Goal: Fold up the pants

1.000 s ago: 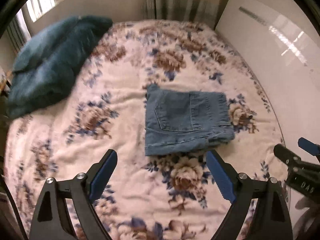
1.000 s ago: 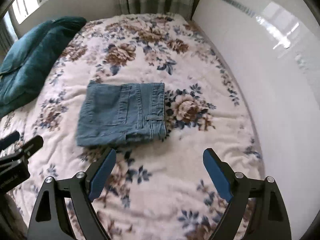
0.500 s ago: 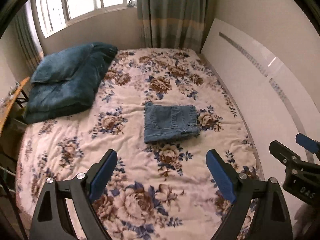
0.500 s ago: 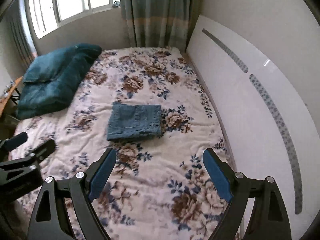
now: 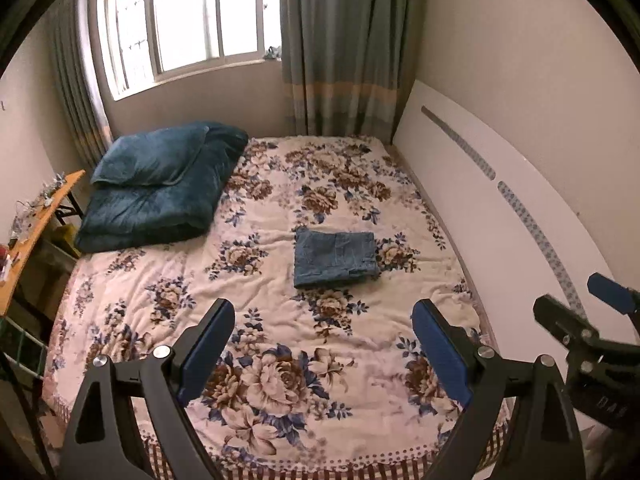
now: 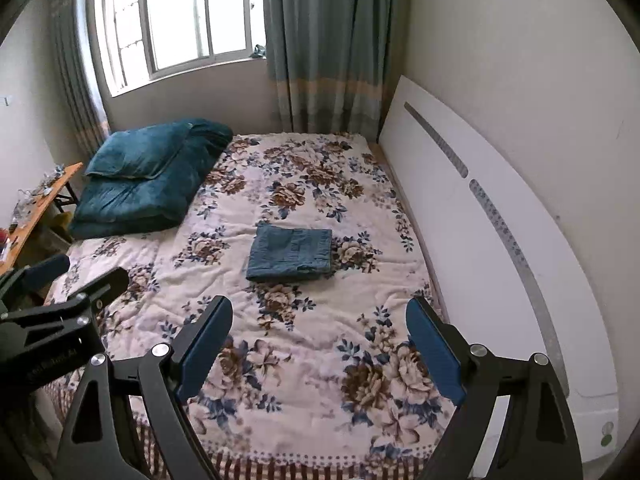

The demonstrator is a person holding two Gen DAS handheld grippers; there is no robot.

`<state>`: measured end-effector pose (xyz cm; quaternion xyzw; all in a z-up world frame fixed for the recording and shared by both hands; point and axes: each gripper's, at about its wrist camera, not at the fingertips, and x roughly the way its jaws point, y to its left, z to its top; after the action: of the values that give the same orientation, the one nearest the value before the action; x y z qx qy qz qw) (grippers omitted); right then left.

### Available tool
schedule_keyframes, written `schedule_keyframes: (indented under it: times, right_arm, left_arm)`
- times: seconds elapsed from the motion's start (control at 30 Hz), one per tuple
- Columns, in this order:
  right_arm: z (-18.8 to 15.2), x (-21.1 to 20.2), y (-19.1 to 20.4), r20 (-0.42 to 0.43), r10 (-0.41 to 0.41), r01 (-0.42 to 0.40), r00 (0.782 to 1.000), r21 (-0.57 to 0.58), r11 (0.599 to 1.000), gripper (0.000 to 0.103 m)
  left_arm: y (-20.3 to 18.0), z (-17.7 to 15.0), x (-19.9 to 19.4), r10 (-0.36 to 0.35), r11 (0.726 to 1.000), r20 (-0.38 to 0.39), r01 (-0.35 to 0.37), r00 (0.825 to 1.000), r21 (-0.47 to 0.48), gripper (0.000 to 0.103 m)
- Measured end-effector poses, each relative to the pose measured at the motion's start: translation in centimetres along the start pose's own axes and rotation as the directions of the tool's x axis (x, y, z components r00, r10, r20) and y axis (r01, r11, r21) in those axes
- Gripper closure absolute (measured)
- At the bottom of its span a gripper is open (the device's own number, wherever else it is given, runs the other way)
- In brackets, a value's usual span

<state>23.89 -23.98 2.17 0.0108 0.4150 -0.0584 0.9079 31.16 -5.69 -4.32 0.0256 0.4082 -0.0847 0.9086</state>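
Pants: your denim pants [image 5: 335,258] lie folded into a flat rectangle near the middle of the floral blanket [image 5: 264,360], well apart from both grippers.
Left gripper: your left gripper [image 5: 323,344] hangs above the near end of the bed, fingers spread wide — nothing between the blue pads [image 5: 438,354].
Right gripper: your right gripper [image 6: 319,342] is likewise released, jaws wide and empty, tilted down toward the blanket.
Bedding: a dark teal quilt [image 5: 160,188] is piled at the far left corner, a pillow on top.
Surroundings: a white headboard [image 6: 480,240] runs along the right edge — window [image 6: 176,20] and curtain [image 6: 328,44] beyond the bed.
Side table: a wooden one [image 5: 28,236] stands at the left.
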Motion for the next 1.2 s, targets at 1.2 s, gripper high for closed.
schedule_keyframes:
  times: [1.2]
  right_arm:
    - [6.1,-2.9,-0.7,-0.042,0.081,-0.083,0.996,-0.040,0.996,0.008]
  left_arm:
    - [1.4,2.4,-3.2,0.187,0.976,-0.089,-0.195,0.978,-0.092,0.002]
